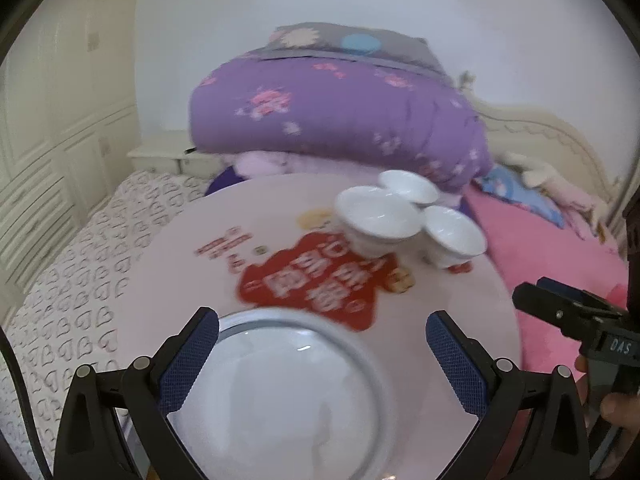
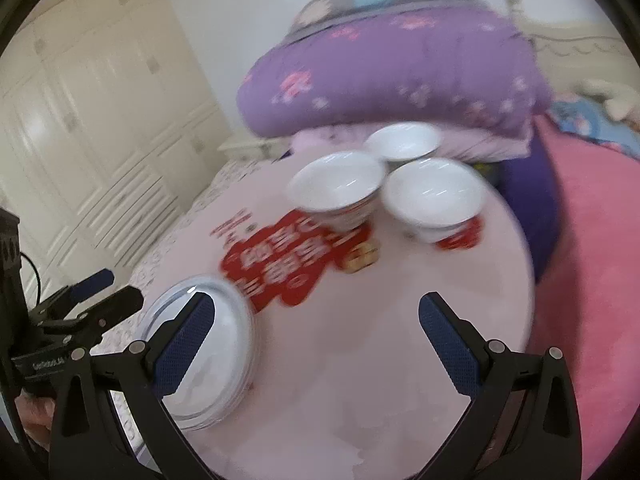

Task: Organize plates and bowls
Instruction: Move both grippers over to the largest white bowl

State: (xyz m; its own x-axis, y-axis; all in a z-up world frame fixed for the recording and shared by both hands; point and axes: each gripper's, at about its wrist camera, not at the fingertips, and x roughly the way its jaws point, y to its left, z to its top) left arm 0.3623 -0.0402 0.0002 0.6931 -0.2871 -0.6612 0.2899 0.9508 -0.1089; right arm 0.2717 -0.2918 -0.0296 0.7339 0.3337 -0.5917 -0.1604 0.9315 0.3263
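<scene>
A round pink table [image 1: 168, 264] [image 2: 400, 340] with a red printed logo stands on a bed. A white plate [image 1: 280, 380] [image 2: 216, 356] with a grey rim ring lies at the table's near edge. Three white bowls with red bases stand together at the far right: a near-left bowl [image 1: 374, 212] [image 2: 334, 184], a near-right bowl [image 1: 454, 232] [image 2: 434, 192] and a far bowl [image 1: 408, 186] [image 2: 402, 140]. My left gripper [image 1: 322, 336] is open above the plate. My right gripper [image 2: 316, 320] is open and empty over the table, right of the plate; it also shows in the left wrist view [image 1: 568, 312].
A folded purple floral quilt [image 1: 340, 112] [image 2: 392, 76] with a grey pillow on it lies just behind the table. A pink blanket [image 1: 552, 248] [image 2: 592, 260] lies to the right. A heart-patterned sheet [image 1: 72, 288] lies to the left. Cream wardrobes [image 2: 88, 128] stand beyond.
</scene>
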